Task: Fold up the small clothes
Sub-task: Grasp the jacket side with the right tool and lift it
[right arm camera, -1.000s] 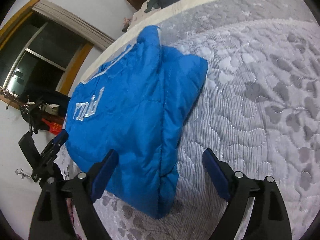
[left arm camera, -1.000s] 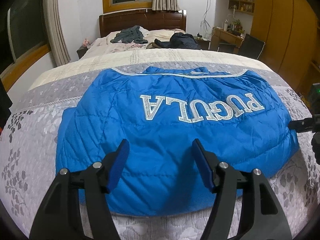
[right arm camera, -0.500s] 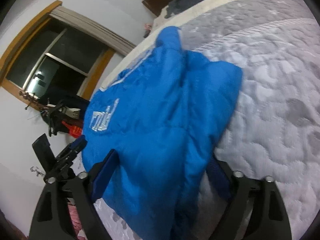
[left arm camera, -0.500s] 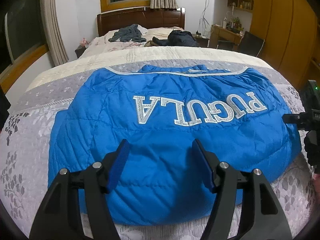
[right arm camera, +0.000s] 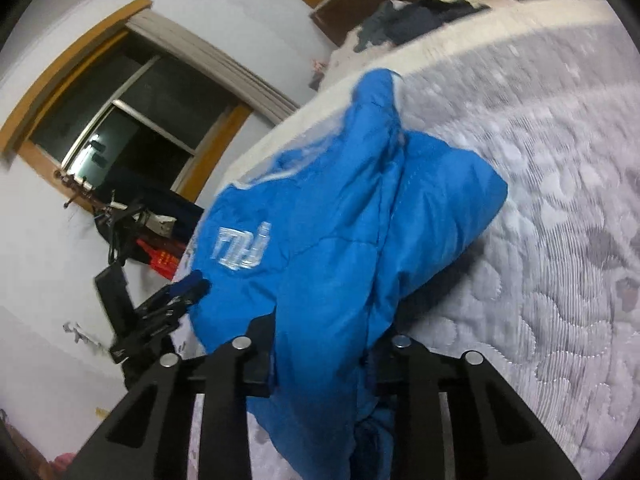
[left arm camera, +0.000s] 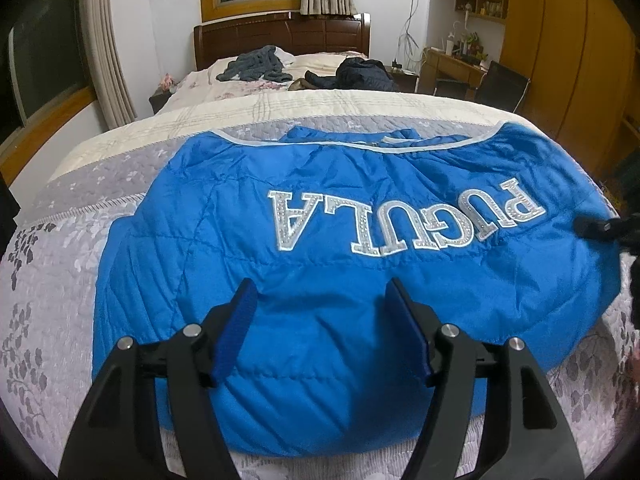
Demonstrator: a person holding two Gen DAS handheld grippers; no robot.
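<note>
- A blue padded jacket (left arm camera: 320, 248) lies spread across the grey patterned quilt (left arm camera: 60, 264) of a bed, filling the middle of the left wrist frame.
- Silver letters reading "PUGULA" (left arm camera: 404, 220) run upside down across the jacket, just right of center.
- The left gripper (left arm camera: 324, 328) sits at the bottom center of its frame, its blue-padded fingers (left arm camera: 236, 328) spread wide with nothing between them, hovering over the jacket's near edge.
- In the right wrist view the jacket (right arm camera: 340, 240) runs from the center down to the bottom edge, its lower part bunched between the black arms of the right gripper (right arm camera: 320, 364).
- The right gripper's pads are hidden by the fabric; the arms stand close together with jacket cloth pinched between them.
- The right wrist view is blurred.
- The left gripper (right arm camera: 188, 288) shows at the left center of the right wrist frame, beside the jacket's edge.
- At the top center of the left wrist frame, dark clothes (left arm camera: 256, 66) lie near a wooden headboard (left arm camera: 280, 34).
- A curtained window (right arm camera: 132, 120) fills the upper left of the right wrist frame.
</note>
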